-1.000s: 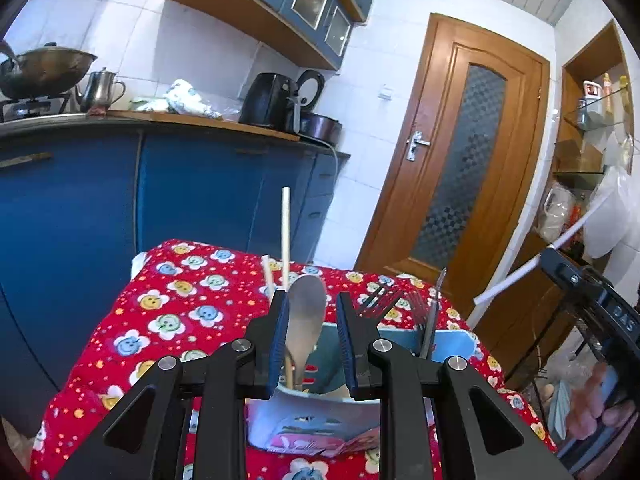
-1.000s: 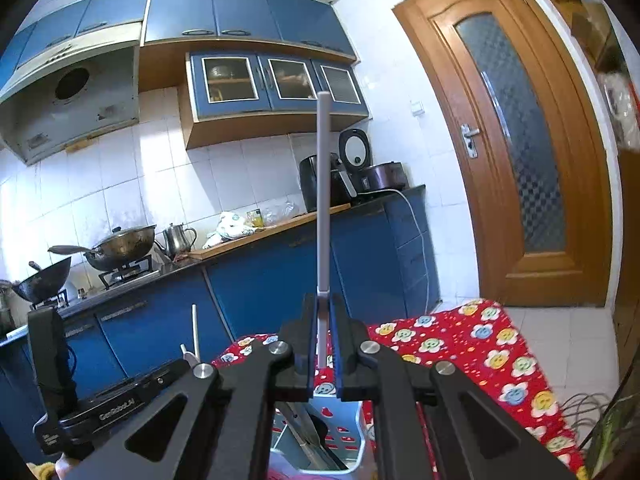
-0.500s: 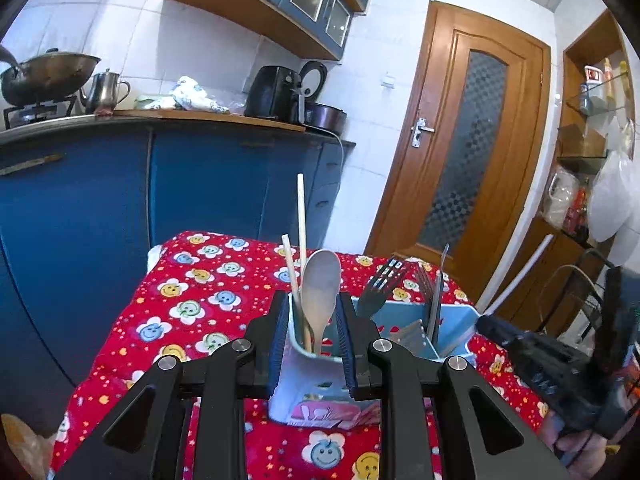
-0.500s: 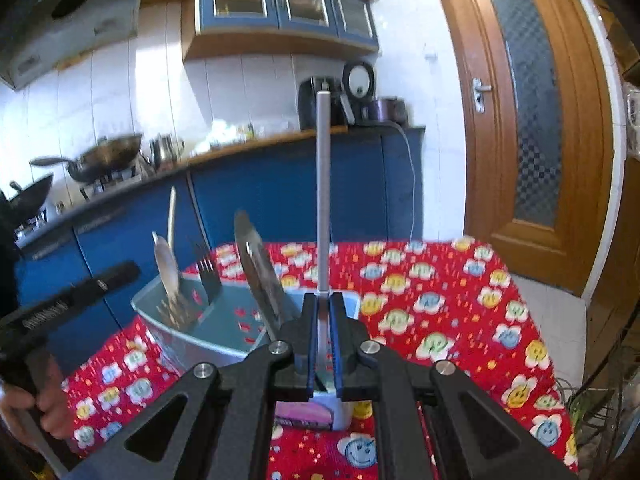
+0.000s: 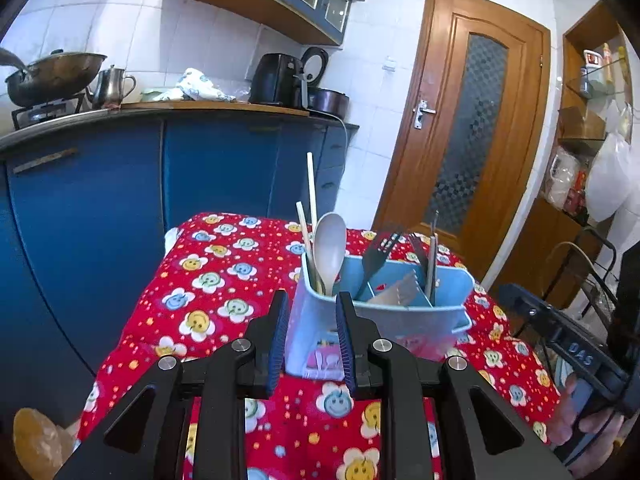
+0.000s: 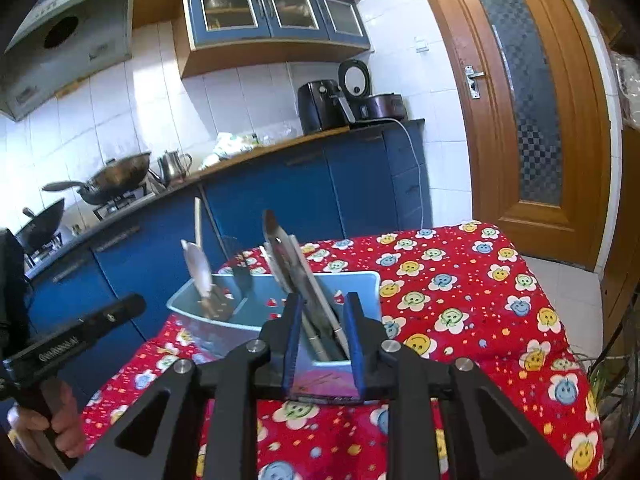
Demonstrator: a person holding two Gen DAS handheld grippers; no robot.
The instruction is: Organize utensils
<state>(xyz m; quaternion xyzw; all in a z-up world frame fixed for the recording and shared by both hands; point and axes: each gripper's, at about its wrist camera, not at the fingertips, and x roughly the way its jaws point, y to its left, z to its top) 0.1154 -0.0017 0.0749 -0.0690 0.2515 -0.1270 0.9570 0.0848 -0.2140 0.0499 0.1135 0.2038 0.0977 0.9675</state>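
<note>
While ribbed, rectangular plastic caddy [image 5: 400,304]

The blue caddy [image 5: 400,312] is hiding the lower halves of the spoon [image 5: 329,248], chopsticks [image 5: 310,196] and forks [image 5: 378,252]. The right gripper's fingers [image 6: 291,344] are covering the caddy's near wall [image 6: 324,380], and the knife blades [image 6: 292,268] are blurring together there, so counting them isn't happening.
</note>
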